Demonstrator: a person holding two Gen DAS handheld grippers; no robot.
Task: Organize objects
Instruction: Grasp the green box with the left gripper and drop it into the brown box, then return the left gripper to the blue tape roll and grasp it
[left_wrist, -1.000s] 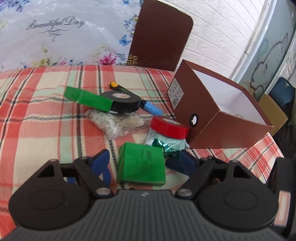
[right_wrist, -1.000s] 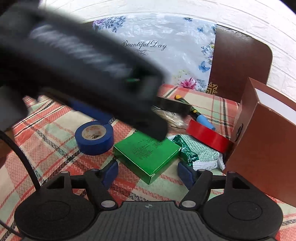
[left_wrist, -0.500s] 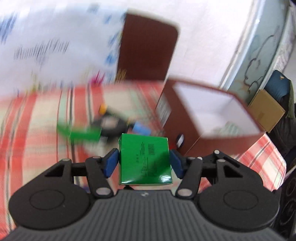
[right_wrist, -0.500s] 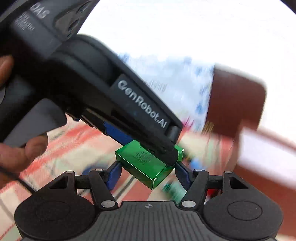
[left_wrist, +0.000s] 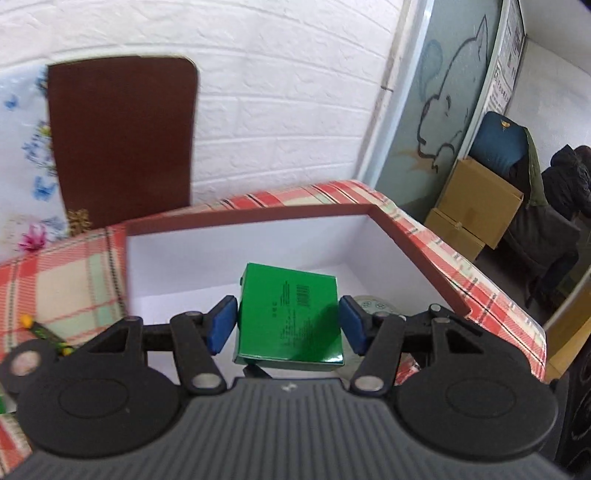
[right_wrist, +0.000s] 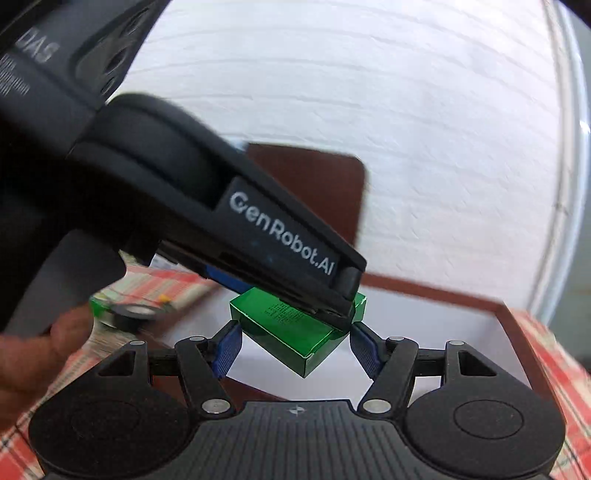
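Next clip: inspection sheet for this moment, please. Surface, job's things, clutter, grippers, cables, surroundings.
Surface: red plaid tablecloth.
Job's things: flat green cardboard box held above the open brown, white-lined storage box.
Clutter: black tape roll and yellow-tipped tool on the cloth; a round item inside the storage box, partly hidden.
Grippers: left gripper clamps the green box; right gripper pads flank it, contact unclear.
Cables: nothing seen.
Surroundings: white brick wall, brown chair back, tan cartons.

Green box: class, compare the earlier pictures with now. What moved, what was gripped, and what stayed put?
The green box left the checked cloth: both the left gripper and right gripper closed on it and carried it up over the open brown box. The brown box and the black tape roll stayed where they were.
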